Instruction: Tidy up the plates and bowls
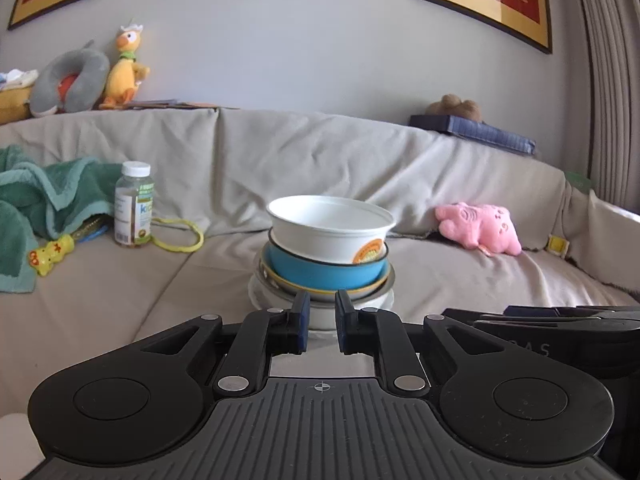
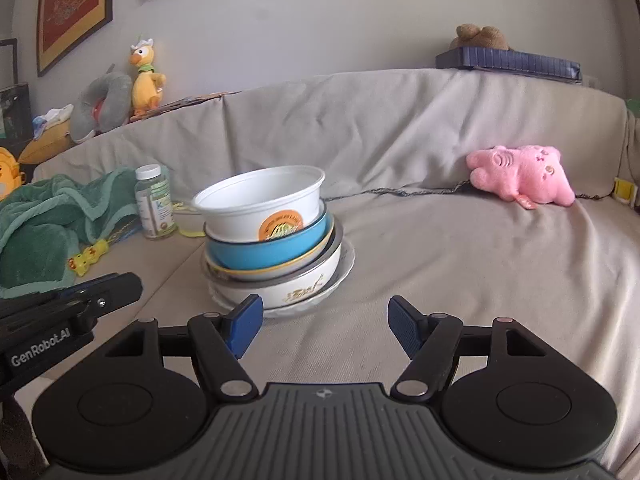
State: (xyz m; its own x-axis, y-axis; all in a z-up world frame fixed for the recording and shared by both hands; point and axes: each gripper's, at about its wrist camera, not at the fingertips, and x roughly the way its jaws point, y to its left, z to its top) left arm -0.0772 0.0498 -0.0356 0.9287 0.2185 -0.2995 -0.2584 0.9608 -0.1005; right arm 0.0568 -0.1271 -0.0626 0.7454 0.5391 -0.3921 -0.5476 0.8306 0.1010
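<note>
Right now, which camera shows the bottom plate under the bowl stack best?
The right wrist view: the plate's scalloped rim shows clearly beside the patterned bowl. In the left wrist view the left gripper's fingers cover most of the plate; only an edge shows.

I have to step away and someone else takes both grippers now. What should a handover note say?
Left gripper: shut, holding nothing, close in front of the stack.
Right gripper: open, empty, just right of the stack.
Stack on the sofa: white tub in blue bowl, in larger bowls, on a white plate.
Done: dishes nested.
Left: possibly straightening; the top bowls sit tilted.
</note>
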